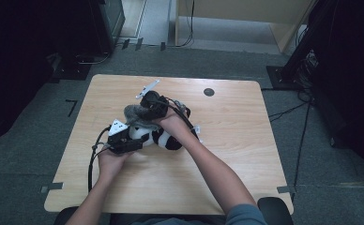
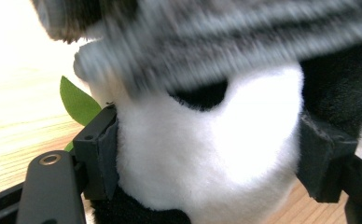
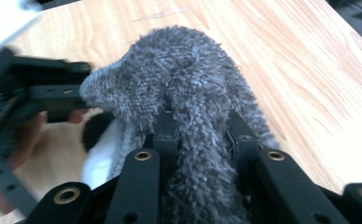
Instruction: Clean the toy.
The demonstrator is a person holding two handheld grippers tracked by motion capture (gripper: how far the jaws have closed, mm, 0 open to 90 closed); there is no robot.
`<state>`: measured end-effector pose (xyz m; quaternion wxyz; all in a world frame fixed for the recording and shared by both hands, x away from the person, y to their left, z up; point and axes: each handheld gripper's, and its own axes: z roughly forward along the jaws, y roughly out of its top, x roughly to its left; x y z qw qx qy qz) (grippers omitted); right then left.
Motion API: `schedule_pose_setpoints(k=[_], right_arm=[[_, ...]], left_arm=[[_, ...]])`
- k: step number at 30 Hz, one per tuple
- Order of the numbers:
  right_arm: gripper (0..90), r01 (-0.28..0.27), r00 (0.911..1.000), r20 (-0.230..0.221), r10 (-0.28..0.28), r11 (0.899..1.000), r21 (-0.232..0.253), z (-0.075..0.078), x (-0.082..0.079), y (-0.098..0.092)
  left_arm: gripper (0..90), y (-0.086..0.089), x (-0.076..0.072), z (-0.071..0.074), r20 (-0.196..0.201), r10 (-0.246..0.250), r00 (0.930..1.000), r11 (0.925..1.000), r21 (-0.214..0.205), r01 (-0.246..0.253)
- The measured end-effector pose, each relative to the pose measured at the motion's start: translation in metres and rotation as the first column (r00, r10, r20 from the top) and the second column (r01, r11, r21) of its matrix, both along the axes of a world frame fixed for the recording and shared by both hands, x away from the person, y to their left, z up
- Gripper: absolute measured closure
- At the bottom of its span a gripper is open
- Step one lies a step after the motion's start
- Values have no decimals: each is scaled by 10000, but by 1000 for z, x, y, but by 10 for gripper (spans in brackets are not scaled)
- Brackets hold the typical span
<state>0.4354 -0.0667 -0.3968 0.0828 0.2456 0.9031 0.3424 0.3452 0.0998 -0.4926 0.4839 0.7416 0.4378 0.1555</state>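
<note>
Table (image 1: pixel 227 154): pale wood, rounded corners, on grey carpet. A small dark disc (image 1: pixel 208 92) sits near its far edge, at about 1 o'clock from the toys.

Panda (image 1: pixel 157 137): black-and-white plush, lying just left of the table's centre. High view shows it small, half covered by hands. Left gripper view shows it close: white head (image 2: pixel 202 154) with a black eye patch, black body to 3 o'clock, a green leaf (image 2: pixel 79 102) poking out at 9 o'clock.

Grey cloth (image 1: pixel 134 114): fuzzy knit piece, draped over the panda's top at 11 o'clock from it. Right gripper view gives the texture (image 3: pixel 184 93) and shows it bunched into a ridge; in the left gripper view it is a blurred grey band (image 2: pixel 226 42) across the top.

Right gripper (image 1: pixel 153 104): above the panda, arm reaching across from 5 o'clock. Its own view (image 3: pixel 201 140) shows the jaws pinched together on a fold of the cloth. That view also catches the other gripper's black jaw touching the cloth's left end.

Left gripper (image 1: pixel 128 140): at the panda's 9 o'clock, held low on the table. Its own view (image 2: pixel 207 163) shows the jaws wide, pads pressing into both sides of the white head.
</note>
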Motion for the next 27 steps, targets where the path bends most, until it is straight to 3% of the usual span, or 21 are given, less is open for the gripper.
schedule_pose_setpoints(k=[3,4,8,11,12,14,16,22,27], right_arm=[[707,300,9992,-261,-297,9995,96,-1,10,-3],[737,732,9968,-308,-736,9972,-144,-3,18,-5],[739,1259,9903,-561,-1271,9917,-252,-12,34,-11],[736,1320,9895,-551,-1336,9908,-313,-15,39,-13],[734,1575,9840,-806,-1587,9873,-200,-18,45,-16],[727,1780,9806,-764,-1806,9833,-389,-20,49,-18],[725,1941,9774,-773,-1966,9802,-390,-21,49,-18],[737,1866,9795,-799,-1850,9824,126,-12,41,-20],[741,1486,9887,-261,-1476,9879,437,7,24,-24]], left_arm=[[215,0,0,0,11,4,10000,10000,-25,-4],[215,0,0,0,29,-18,10000,10000,18,18],[215,0,0,0,28,-8,10000,10000,3,8],[215,0,0,0,36,-7,10000,10000,-25,7],[215,0,0,0,38,-8,10000,10000,-32,8],[213,-1,0,0,73,-16,10000,10000,-54,16],[210,0,0,0,63,-47,10000,10000,-69,48],[181,0,-1,1,58,-149,9999,9999,5,149],[154,1,0,2,-18,-248,9997,9996,-123,247]])
